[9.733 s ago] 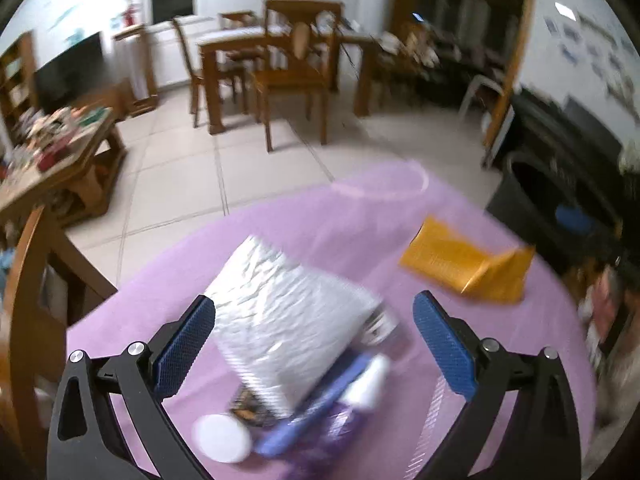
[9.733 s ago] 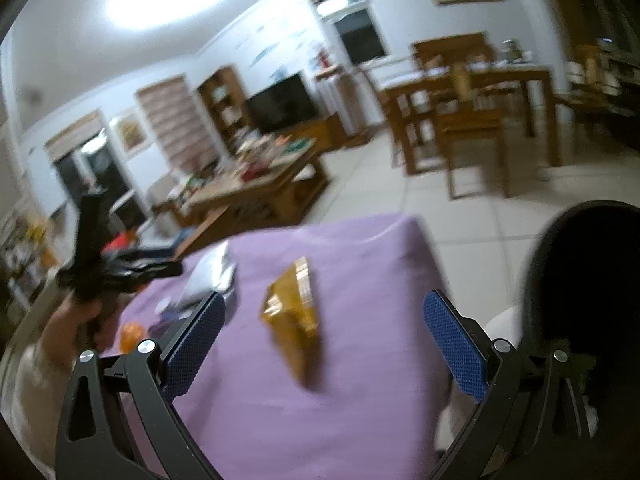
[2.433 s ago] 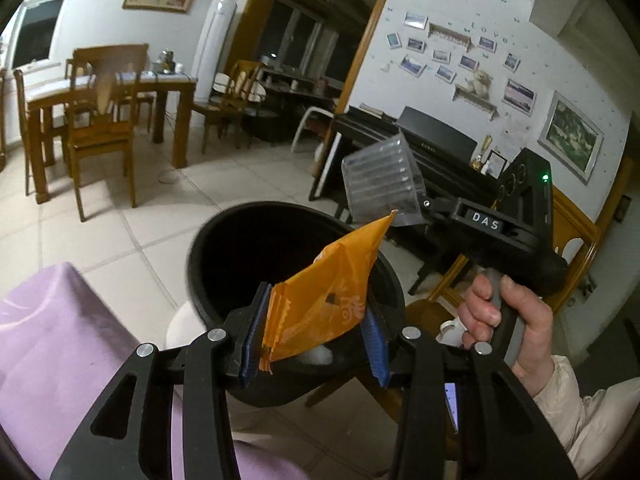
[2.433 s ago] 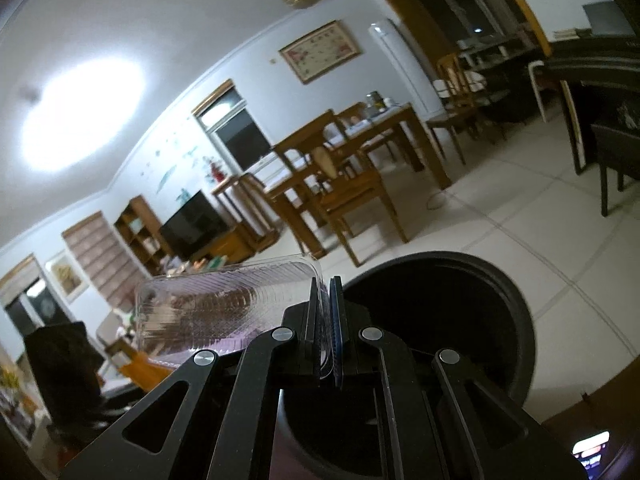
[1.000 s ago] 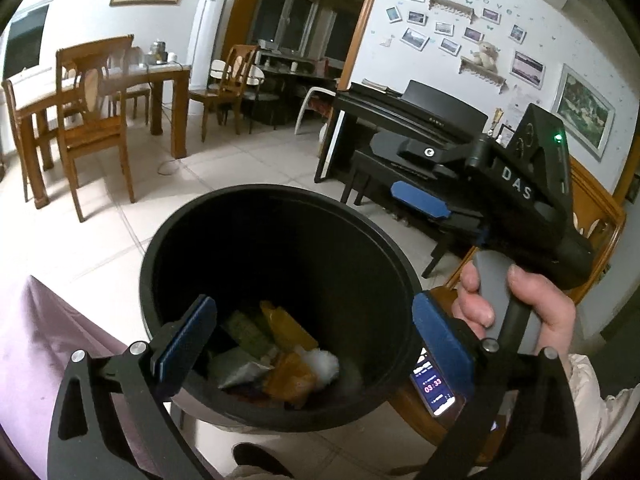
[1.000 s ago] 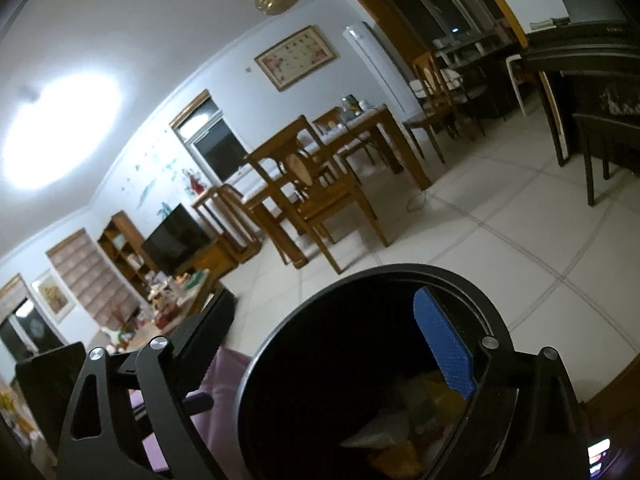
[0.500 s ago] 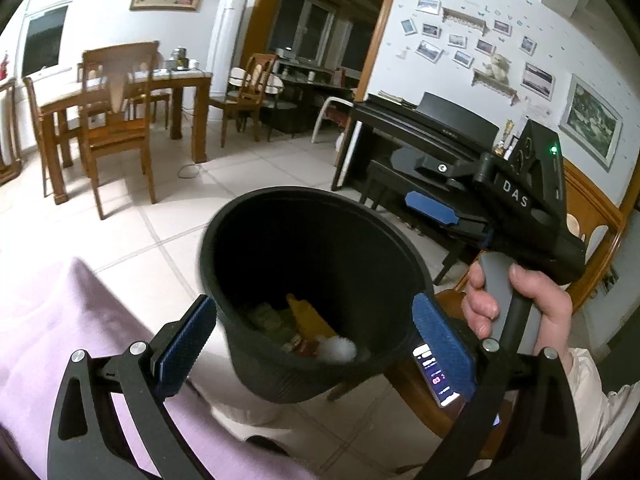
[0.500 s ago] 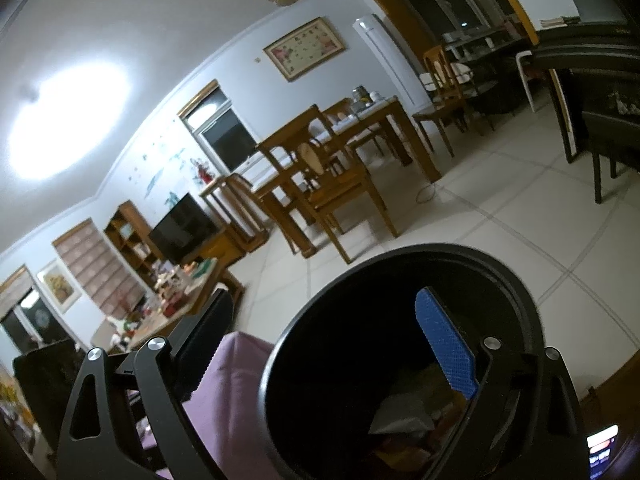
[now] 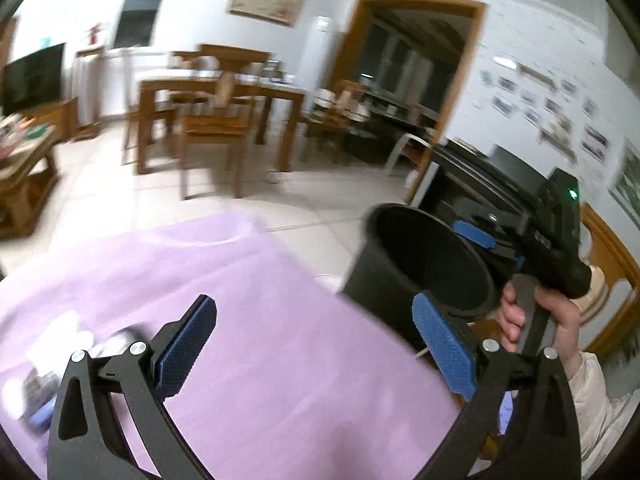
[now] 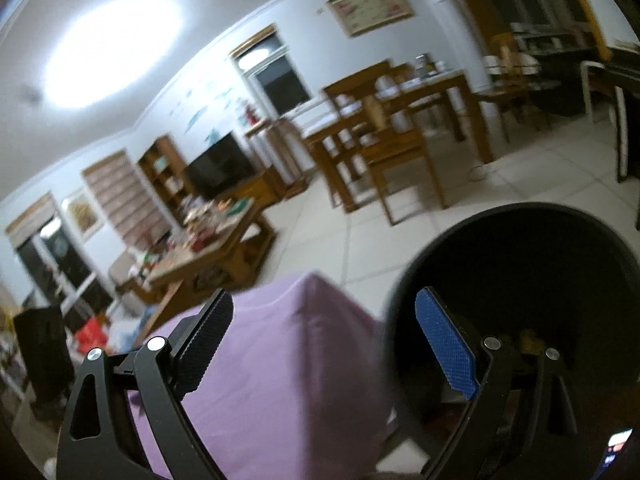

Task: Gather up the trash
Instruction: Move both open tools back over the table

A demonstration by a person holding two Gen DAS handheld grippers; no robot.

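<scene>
Purple tabletop (image 9: 280, 360) fills the foreground, blurred trash (image 9: 44, 376) lying at its far left edge; left gripper (image 9: 314, 344) hovers over the cloth, jaws spread wide, nothing between them; just off the tabletop's right edge stands the black bin (image 9: 420, 268); right gripper (image 10: 324, 344), held in a hand (image 9: 536, 320) beside the bin, gapes open and empty too

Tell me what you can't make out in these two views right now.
- Left wrist view: leftover items at the tablecloth's left edge, motion-blurred, unidentifiable.
- Left wrist view: black bin's contents, hidden by its wall.
- Right wrist view: bin interior dark, partly behind the right gripper; only an orange scrap shows.
</scene>
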